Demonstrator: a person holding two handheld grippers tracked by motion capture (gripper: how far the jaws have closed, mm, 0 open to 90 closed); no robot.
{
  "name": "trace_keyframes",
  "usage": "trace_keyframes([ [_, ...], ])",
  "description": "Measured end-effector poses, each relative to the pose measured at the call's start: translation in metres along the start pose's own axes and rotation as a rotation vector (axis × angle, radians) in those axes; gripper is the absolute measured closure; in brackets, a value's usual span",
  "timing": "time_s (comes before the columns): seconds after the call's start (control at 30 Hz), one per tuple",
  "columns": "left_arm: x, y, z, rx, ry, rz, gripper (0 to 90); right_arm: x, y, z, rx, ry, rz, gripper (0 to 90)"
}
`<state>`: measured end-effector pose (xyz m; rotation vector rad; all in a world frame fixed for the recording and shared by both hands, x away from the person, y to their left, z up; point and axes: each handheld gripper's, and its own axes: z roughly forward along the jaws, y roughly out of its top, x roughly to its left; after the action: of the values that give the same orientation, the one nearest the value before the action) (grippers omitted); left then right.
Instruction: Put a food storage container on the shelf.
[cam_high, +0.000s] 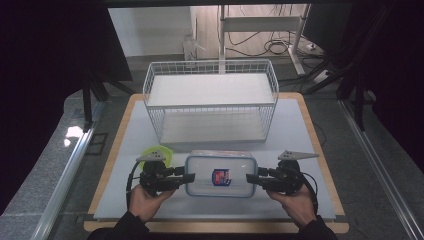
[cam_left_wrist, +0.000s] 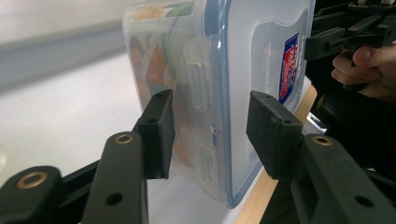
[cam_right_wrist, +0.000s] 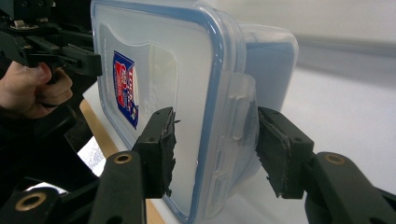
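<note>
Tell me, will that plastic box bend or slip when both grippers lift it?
The plastic box looks stiff, so it probably won't bend. Its clear walls look smooth, so it might slip. It seems to hold food, so it may be a bit heavy for the left gripper and right gripper.

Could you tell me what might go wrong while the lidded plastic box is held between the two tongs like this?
Each tongs grips one short end of the box, left tongs and right tongs, over the side latches. If either loosens, that end could drop. Pressure on a latch might spring the lid. The wire basket stands just beyond, so a forward swing could strike it.
</note>
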<state>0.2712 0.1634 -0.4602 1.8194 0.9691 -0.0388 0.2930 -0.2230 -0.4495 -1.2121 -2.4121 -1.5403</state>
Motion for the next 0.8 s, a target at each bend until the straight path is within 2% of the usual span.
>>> trace_keyframes([
  [0.17, 0.001, 0.013, -0.004, -0.005, 0.003, -0.003, 53.3, -0.001, 0.014, -0.001, -0.011, 0.005, -0.011, 49.3],
  [0.4, 0.005, 0.039, -0.015, -0.029, 0.012, 0.016, 53.4, 0.001, 0.045, -0.002, -0.033, 0.006, -0.040, 49.3],
  [0.73, 0.009, 0.062, -0.025, -0.055, 0.031, 0.015, 53.4, -0.001, 0.074, 0.001, -0.056, 0.028, -0.042, 49.3],
  [0.8, 0.011, 0.071, -0.028, -0.065, 0.030, 0.017, 53.3, -0.001, 0.085, 0.001, -0.068, 0.027, -0.050, 49.4],
])
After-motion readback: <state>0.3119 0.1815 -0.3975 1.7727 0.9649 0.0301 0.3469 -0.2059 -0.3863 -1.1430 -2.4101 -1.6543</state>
